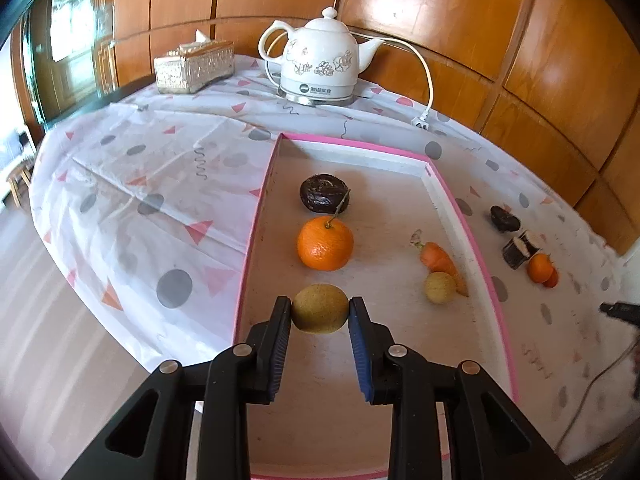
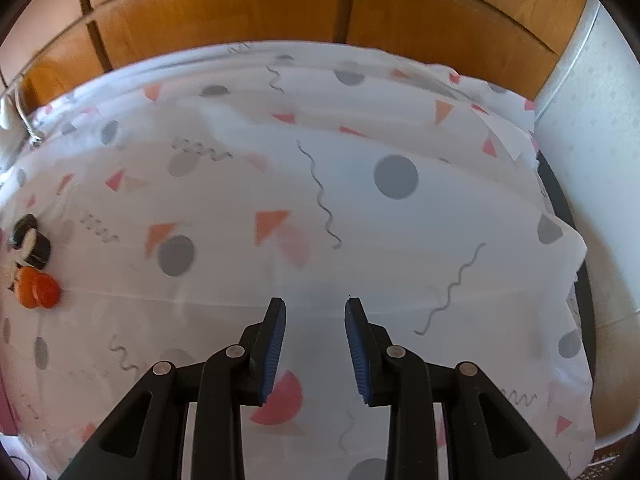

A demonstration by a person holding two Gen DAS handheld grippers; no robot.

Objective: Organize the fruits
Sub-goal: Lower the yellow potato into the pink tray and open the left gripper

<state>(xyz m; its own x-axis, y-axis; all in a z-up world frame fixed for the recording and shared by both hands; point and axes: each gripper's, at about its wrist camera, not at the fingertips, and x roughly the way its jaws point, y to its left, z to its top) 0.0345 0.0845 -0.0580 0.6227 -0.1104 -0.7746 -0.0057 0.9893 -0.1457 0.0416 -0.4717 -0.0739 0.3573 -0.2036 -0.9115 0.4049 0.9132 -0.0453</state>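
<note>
In the left wrist view my left gripper [image 1: 320, 309] is shut on a greenish-brown kiwi [image 1: 319, 309], held just above the near end of a pink-rimmed tray [image 1: 256, 216]. Beyond it in the tray lie an orange [image 1: 325, 244] with a stem and a dark wrinkled fruit [image 1: 325, 193]. A carrot [image 1: 440, 259] and a small yellow-green fruit [image 1: 439, 288] rest by the tray's right wall. In the right wrist view my right gripper [image 2: 316, 304] hangs open over bare tablecloth, nothing between its pads. Small orange fruits [image 2: 38, 289] and dark cut pieces [image 2: 32, 242] lie to its far left.
Right of the tray on the cloth sit a dark fruit [image 1: 505, 218], dark cut pieces [image 1: 520, 248] and a small orange fruit [image 1: 542, 270]. A white kettle [image 1: 320, 64], its cord and plug [image 1: 420, 122], and a tissue box [image 1: 194, 65] stand at the back. Wooden panels [image 2: 224, 12] close the far side.
</note>
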